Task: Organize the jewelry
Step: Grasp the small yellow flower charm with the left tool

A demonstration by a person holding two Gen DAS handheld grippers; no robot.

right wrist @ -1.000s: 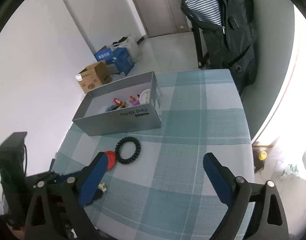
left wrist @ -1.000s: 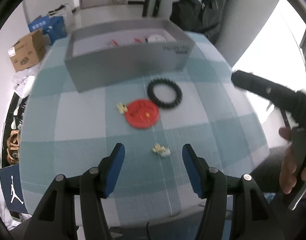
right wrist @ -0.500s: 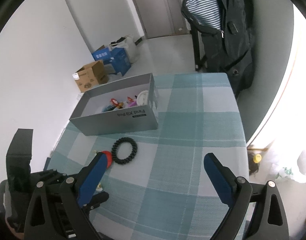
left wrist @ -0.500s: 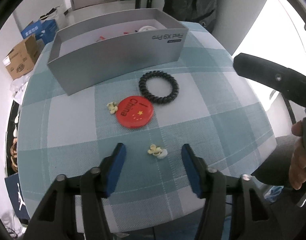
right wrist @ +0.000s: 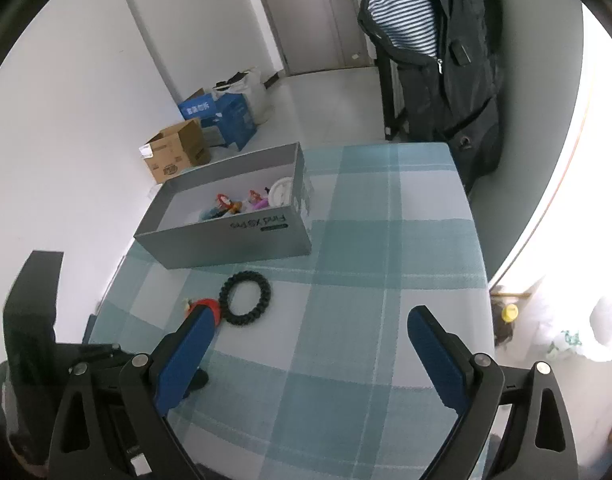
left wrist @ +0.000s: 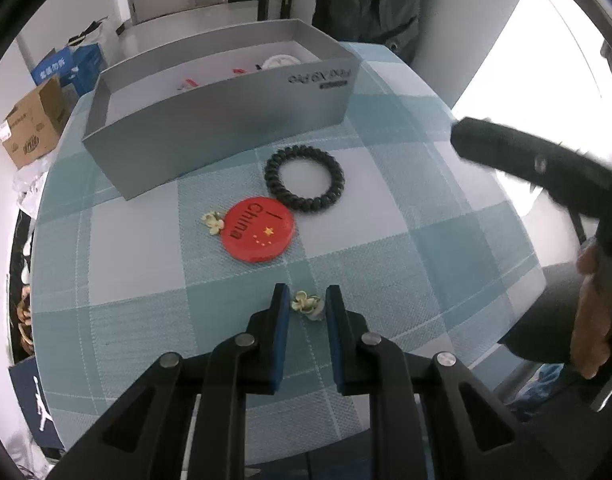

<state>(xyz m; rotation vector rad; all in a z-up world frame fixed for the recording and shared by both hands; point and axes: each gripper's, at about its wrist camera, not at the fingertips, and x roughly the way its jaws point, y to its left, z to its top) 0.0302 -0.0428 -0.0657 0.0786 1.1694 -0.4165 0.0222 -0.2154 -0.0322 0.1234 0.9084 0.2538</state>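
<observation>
Jewelry here means a tiny flower earring point(left wrist: 304, 304), light and fragile, near the red badge point(left wrist: 258, 229), best pinched across its petals by the closing left gripper point(left wrist: 304, 305); right gripper point(right wrist: 310, 334) gapes empty.

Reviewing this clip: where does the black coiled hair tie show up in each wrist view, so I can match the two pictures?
Left wrist view: black coiled hair tie lies at centre, between the grey box and the red badge.
Right wrist view: hair tie is left of centre, below the grey box, above the right gripper's left finger.
Shared landmark: the grey box.
</observation>
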